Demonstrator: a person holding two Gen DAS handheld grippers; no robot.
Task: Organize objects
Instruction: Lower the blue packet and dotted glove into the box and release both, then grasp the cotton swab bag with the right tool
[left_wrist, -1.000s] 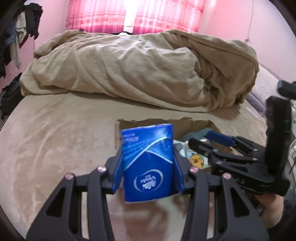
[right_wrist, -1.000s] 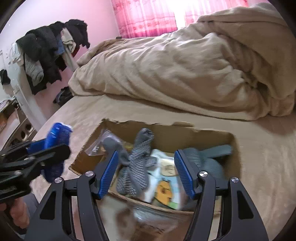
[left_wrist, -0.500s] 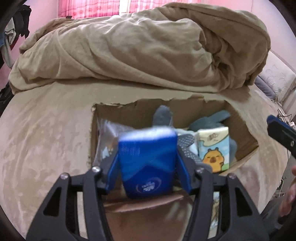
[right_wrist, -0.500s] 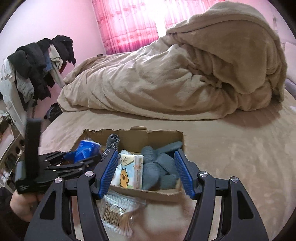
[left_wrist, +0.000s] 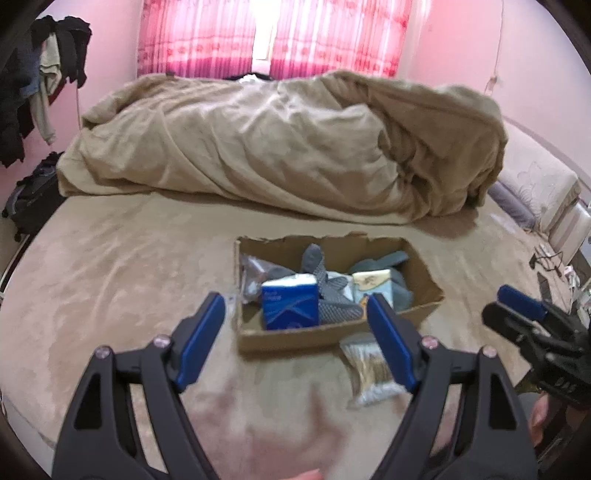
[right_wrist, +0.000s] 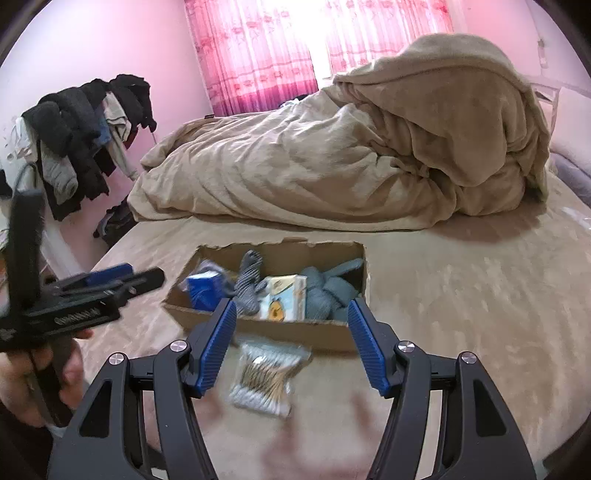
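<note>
A cardboard box sits on the bed, also in the right wrist view. Inside stand a blue tissue pack, a tissue pack with a yellow cartoon, and grey socks. A clear bag of cotton swabs lies on the bed in front of the box. My left gripper is open and empty, short of the box. My right gripper is open and empty, above the swab bag.
A crumpled tan duvet is piled behind the box. Clothes hang on a rack to the left of the bed. A dark bag lies on the floor at left. Pillows lie at the right.
My left gripper has let go of the blue tissue pack, which now stands in the box, and has pulled back open. My right gripper has drawn back from the box.
</note>
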